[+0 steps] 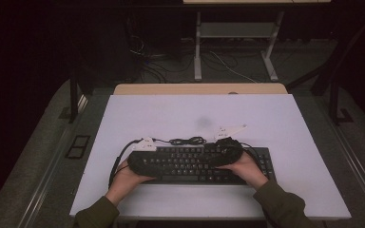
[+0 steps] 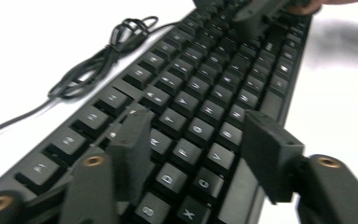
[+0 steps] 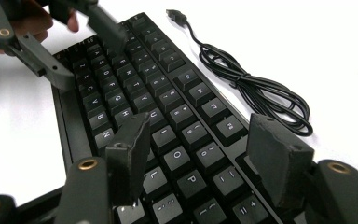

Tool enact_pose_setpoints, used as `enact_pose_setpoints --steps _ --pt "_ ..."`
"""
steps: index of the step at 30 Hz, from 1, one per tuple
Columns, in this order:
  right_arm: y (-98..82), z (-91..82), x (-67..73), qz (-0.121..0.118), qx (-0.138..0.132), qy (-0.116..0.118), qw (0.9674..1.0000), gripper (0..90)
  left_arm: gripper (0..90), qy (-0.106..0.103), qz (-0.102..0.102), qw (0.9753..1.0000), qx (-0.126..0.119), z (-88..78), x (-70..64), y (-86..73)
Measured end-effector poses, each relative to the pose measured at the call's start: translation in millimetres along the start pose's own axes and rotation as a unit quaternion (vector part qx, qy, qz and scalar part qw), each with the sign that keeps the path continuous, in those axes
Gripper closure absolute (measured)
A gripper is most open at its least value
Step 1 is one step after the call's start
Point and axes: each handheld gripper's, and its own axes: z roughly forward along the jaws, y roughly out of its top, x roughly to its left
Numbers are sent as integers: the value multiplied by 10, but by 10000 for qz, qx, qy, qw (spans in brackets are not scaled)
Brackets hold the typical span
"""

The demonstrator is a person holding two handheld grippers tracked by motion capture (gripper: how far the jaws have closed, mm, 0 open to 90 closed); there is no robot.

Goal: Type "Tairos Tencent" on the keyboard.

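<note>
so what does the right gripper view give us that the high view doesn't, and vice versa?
Right gripper view alone: legible key legends, and the USB plug ending the coiled black cable. High view alone: the white tabletop's edges, the floor around it, and both olive sleeves. Shared: the black full-size keyboard, the cable, and the left gripper and right gripper, both over the keys with jaws apart.

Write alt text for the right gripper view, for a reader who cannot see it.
A black keyboard lies on a white table, with the right gripper hovering open over its keys. The keyboard's coiled USB cable lies beside it, and the left gripper hangs over the far end.
</note>
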Motion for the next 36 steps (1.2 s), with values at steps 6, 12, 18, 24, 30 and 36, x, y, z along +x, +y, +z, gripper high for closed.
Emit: enact_pose_setpoints --steps 6,12,18,24,30,36 --pt "-15 -35 10 -41 -18 9 10000 454 255 173 -64 9998 -84 32 29 10" --pt "-52 -110 17 -90 -17 130 9999 624 219 239 -106 9995 -171 43 73 20" --pt "-125 -194 43 -172 81 260 9995 795 213 241 -100 9995 -184 56 86 28" --pt "-203 -283 68 -223 160 361 9990 881 212 239 -101 9994 -221 67 87 38" --pt "-286 -331 75 -267 292 422 9983 890 210 251 -106 9994 -217 70 88 37" --pt "-358 -357 70 -258 411 397 9980 891 210 248 -95 9995 -194 75 86 35"
